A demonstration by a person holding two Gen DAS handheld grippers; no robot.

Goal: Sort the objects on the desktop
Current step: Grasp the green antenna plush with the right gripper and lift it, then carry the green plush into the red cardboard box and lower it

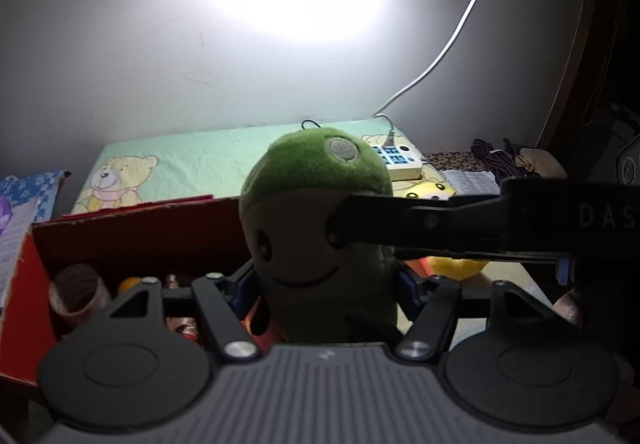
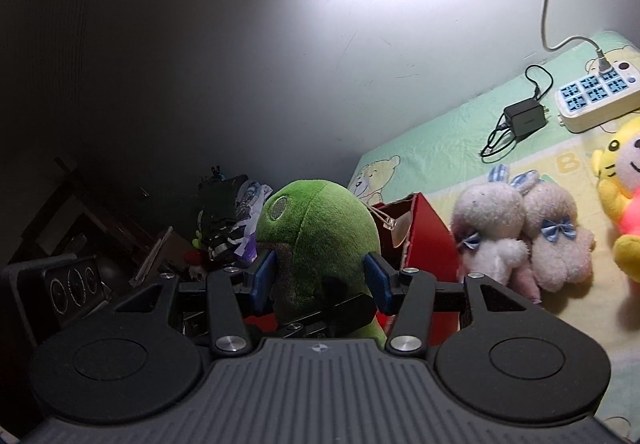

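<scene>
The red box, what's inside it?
In the red box I can see a tape roll and something orange. The green plush toy and gripper hide the rest.

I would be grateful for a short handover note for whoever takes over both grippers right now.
Left gripper: pads on either side of the green plush toy, seemingly shut on it.
Right gripper: blue pads pressed into the same toy's sides.
The toy is held upright over the red box, which already holds a tape roll and other small items.
Left on the bear-print mat: two white bunny plushes, a yellow plush, black charger, power strip.
Next, probably: release the toy into the box, then sort the rest.
</scene>
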